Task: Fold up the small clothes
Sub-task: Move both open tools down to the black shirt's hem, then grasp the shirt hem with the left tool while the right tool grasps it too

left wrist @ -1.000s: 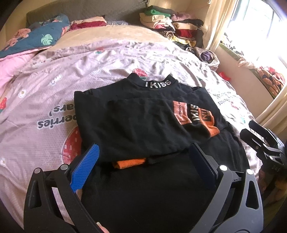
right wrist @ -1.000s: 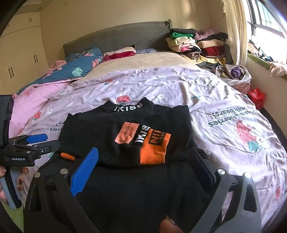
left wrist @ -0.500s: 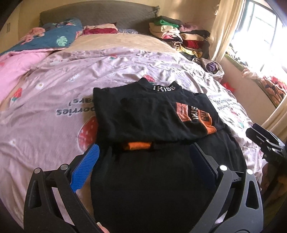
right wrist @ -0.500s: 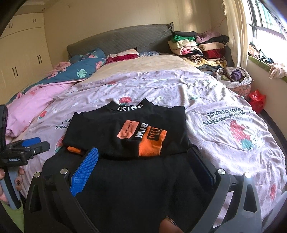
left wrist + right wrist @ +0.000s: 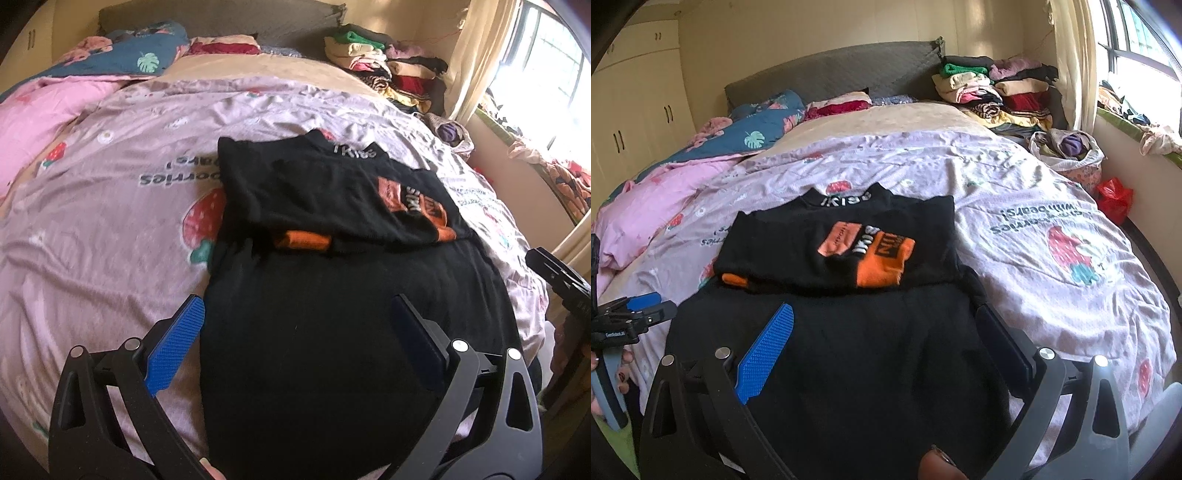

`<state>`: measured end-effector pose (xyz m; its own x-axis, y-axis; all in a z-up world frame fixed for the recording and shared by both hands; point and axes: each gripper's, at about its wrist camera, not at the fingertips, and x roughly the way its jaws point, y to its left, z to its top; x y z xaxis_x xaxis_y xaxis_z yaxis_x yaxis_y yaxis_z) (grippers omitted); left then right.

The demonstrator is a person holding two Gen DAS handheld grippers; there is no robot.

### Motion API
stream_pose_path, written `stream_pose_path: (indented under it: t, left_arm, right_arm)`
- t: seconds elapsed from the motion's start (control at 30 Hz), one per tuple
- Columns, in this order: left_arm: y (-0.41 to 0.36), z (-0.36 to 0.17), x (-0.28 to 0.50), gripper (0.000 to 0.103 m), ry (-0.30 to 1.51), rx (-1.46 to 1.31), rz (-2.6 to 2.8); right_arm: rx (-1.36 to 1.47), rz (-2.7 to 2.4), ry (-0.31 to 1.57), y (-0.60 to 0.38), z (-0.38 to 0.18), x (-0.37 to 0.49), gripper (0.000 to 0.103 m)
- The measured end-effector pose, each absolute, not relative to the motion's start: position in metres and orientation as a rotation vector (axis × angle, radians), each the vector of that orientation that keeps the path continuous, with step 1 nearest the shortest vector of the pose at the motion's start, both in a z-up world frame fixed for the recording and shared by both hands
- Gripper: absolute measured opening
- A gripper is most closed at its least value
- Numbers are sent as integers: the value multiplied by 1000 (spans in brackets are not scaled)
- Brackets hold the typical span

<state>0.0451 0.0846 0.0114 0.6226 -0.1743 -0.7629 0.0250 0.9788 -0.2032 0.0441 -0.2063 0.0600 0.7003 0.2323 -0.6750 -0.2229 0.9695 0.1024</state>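
From the left wrist we see the black top (image 5: 332, 258) spread on the lilac strawberry-print sheet (image 5: 92, 240), its sleeves folded across the chest, its lower half reaching toward us between the fingers. Our left gripper (image 5: 295, 317) hangs above that hem, jaws spread wide, gripping nothing. The right gripper shows at the far right edge.

From the right wrist the black top (image 5: 842, 314) lies straight ahead. Our right gripper (image 5: 886, 321) hovers over the hem, wide open and empty, with the left gripper (image 5: 646, 310) off to the left, beside the garment.
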Motion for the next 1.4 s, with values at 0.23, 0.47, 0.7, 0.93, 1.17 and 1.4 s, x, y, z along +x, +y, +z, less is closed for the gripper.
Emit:
stream_pose_path:
  t: [0.23, 0.47, 0.7, 0.93, 1.17, 1.4]
  left_arm:
    - [88, -2, 28, 93, 928, -164, -92]
    - [95, -17, 15, 94, 968, -190, -79]
    - [107, -29, -2, 93, 981, -227, -74]
    - [118, -35, -20, 61, 993, -282, -109]
    - [120, -44, -35, 37, 1029, -307, -146]
    - [120, -55, -47, 37, 1072, -321, -168]
  right_arm:
    - [-12, 243, 794, -216, 47, 33, 98]
    - [-47, 244, 842, -220, 28, 24, 98]
    - [-67, 241, 883, -226, 11, 15, 98]
    - [-73, 237, 911, -230, 0, 8, 98]
    - [-60, 244, 925, -239, -3, 2, 98]
    - [-35, 273, 955, -263, -8, -10, 97]
